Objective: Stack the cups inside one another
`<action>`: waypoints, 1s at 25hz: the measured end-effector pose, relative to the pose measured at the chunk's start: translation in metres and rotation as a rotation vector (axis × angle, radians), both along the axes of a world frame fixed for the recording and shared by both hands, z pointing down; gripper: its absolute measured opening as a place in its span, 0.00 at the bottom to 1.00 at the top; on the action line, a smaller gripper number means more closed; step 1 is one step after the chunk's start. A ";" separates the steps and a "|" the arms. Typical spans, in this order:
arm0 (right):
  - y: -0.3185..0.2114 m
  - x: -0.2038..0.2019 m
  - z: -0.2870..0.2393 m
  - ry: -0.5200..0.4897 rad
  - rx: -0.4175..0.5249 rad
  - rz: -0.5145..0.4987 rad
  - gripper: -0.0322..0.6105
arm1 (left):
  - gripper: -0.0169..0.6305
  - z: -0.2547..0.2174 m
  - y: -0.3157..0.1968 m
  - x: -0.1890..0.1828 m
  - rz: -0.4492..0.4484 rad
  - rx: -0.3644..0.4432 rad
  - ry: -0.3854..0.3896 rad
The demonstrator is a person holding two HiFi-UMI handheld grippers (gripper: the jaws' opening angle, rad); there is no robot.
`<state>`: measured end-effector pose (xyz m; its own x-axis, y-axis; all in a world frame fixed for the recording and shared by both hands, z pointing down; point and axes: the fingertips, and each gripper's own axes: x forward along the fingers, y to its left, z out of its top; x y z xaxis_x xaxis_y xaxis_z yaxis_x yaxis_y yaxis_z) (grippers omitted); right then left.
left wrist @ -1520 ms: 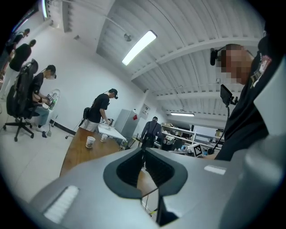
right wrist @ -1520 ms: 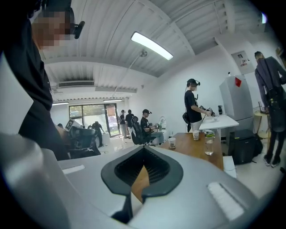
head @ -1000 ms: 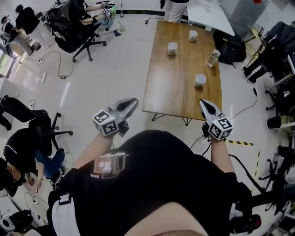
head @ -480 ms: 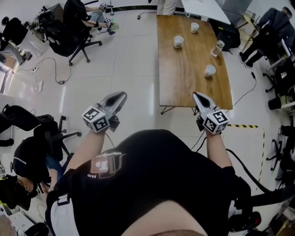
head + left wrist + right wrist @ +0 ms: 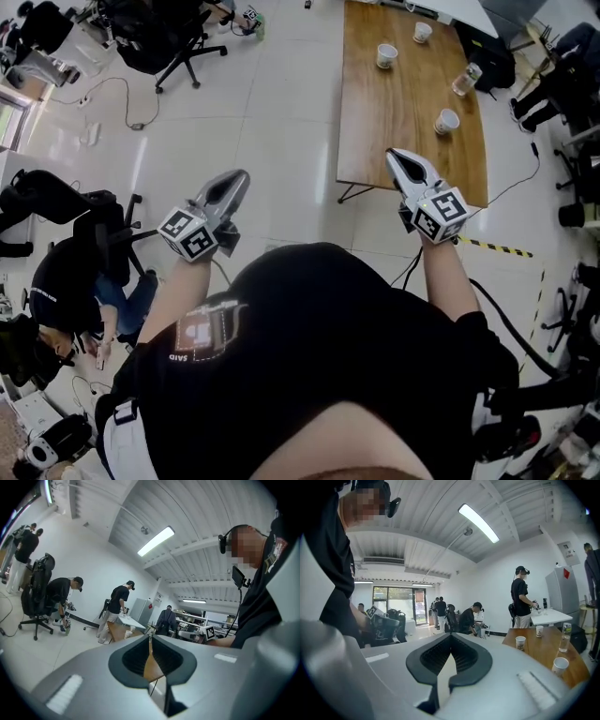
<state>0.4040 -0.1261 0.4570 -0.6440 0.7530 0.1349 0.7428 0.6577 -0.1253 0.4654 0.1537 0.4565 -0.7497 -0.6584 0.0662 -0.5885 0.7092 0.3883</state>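
Three white paper cups stand apart on the long wooden table (image 5: 394, 122): one near the right edge (image 5: 447, 121), one further back (image 5: 386, 55), one at the far end (image 5: 423, 31). The right gripper view shows them too, the nearest cup (image 5: 559, 665) low at the right, the others (image 5: 520, 642) (image 5: 539, 630) behind it. My right gripper (image 5: 394, 155) is shut and empty, its tip over the table's near edge. My left gripper (image 5: 239, 176) is shut and empty too, held over the floor left of the table. Both point level towards the table.
A clear bottle (image 5: 466, 79) stands near the table's right edge between the cups. Office chairs (image 5: 169, 37) and a floor cable (image 5: 112, 94) lie to the left. A seated person (image 5: 66, 281) is at my left, and striped floor tape (image 5: 506, 248) at my right.
Both grippers have travelled forward towards the table, still shut. The right one's tip now overlaps the table's near edge. The cups have not moved.
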 end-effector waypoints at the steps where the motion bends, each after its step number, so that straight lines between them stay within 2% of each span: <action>1: 0.006 0.002 0.000 0.000 -0.002 -0.005 0.07 | 0.06 0.003 0.006 0.004 -0.008 0.005 0.005; 6: 0.051 -0.001 -0.011 -0.033 0.019 -0.025 0.07 | 0.06 0.006 0.057 0.002 -0.038 0.026 -0.008; 13: 0.150 -0.017 -0.028 -0.076 0.020 0.045 0.07 | 0.06 0.008 0.163 -0.015 0.029 0.052 -0.031; 18: 0.212 -0.034 -0.016 -0.018 -0.051 0.128 0.07 | 0.06 0.005 0.229 -0.035 0.113 0.008 -0.046; 21: 0.242 -0.046 -0.004 0.016 -0.028 0.136 0.07 | 0.06 0.002 0.263 -0.056 0.126 0.007 -0.044; 25: 0.252 -0.080 0.008 0.056 0.000 0.143 0.07 | 0.06 0.000 0.276 -0.100 0.119 0.031 -0.038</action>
